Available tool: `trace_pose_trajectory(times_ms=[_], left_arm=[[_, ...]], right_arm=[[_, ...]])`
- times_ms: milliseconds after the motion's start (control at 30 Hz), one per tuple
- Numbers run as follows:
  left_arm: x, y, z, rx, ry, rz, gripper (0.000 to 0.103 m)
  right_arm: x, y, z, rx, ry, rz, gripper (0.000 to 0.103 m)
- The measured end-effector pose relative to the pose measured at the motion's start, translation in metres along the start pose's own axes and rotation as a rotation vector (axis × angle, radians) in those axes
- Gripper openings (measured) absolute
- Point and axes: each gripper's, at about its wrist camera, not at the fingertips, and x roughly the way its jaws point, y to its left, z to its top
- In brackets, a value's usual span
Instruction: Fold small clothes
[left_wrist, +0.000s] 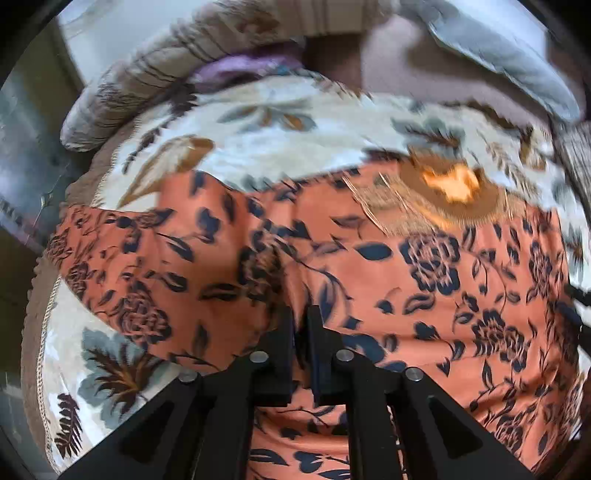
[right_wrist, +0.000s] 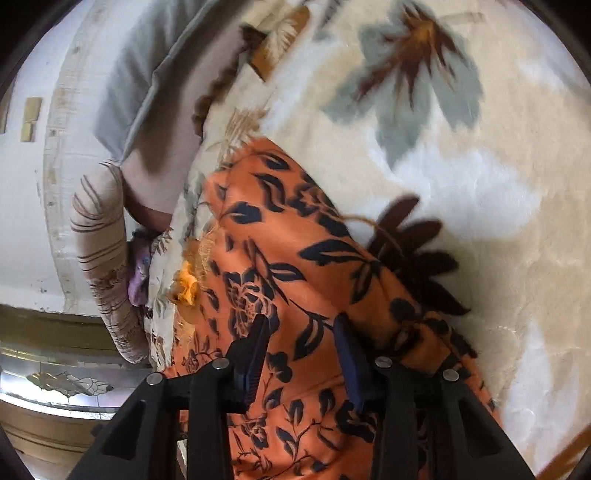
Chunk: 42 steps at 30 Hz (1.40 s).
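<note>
Blanket (right_wrist: 480, 206), plush and cream with grey-blue and brown leaf shapes, spreads beyond both grippers and fills most of each view; its nap looks soft and thick. Orange garment (left_wrist: 424, 295), a thin smooth cloth printed with dark navy flowers and leaves, lies on that blanket directly ahead of and beneath both grippers, rumpled into low folds; a frayed, fringed golden patch (left_wrist: 443, 188) sits at its far edge. Pillows lie past the garment: a beige striped one (left_wrist: 155, 85), rounded like a bolster, and a grey-blue one (left_wrist: 509, 55), flatter, with a scrap of purple cloth (left_wrist: 240, 70) tucked at the striped one's foot. Left gripper (left_wrist: 301, 321), black and angular, has its jaws nearly together, a ridge of the orange cloth running up into the narrow gap; right gripper (right_wrist: 303, 332) stands partly open, its ribbed dark-blue pads (right_wrist: 255, 354) straddling the garment without pressing it.
</note>
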Motion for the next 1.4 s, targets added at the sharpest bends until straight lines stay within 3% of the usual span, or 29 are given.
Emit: trace_pose_trajectory(times_ms=[67,167,367,533,667,733,900,1067,1200,1267,1400], left_arm=[[-0.013,0.007,0.005,-0.015,-0.058,0.066,0.009],[-0.026,0.013,0.008,-0.043,-0.107,0.067,0.011],[-0.009,-0.028,0.007,0.075,-0.064,0.001,0.011],[0.026,-0.047,0.009,0.046,0.035,-0.029,0.012],[0.056,-0.048,0.002,0.029,0.119,-0.008,0.013],[0.056,-0.048,-0.002,0.042,0.094,-0.005,0.014],[0.046,-0.047,0.002,0.071,0.097,-0.007,0.015],[0.042,-0.021,0.006,0.013,0.066,-0.015,0.017],[0.045,-0.011,-0.006,0.011,0.074,0.001,0.018],[0.049,-0.007,-0.012,0.009,0.091,0.008,0.019],[0.044,0.002,-0.015,-0.031,0.082,-0.022,0.02]], right_arm=[[-0.007,0.011,-0.003,-0.046,-0.009,-0.028,0.041],[-0.015,0.022,-0.009,-0.093,-0.045,0.005,0.041],[-0.025,0.06,-0.004,-0.253,-0.123,0.024,0.041],[-0.016,0.067,0.017,-0.301,-0.167,0.005,0.041],[0.016,0.051,0.038,-0.271,-0.129,-0.028,0.041],[0.037,0.044,0.045,-0.275,-0.093,-0.079,0.041],[0.034,0.052,0.048,-0.252,-0.114,-0.06,0.042],[0.016,0.079,0.035,-0.354,-0.171,-0.012,0.042],[0.04,0.084,0.02,-0.362,-0.045,-0.034,0.042],[0.063,0.084,0.003,-0.4,0.056,-0.111,0.042],[0.063,0.099,-0.021,-0.512,0.051,-0.191,0.042]])
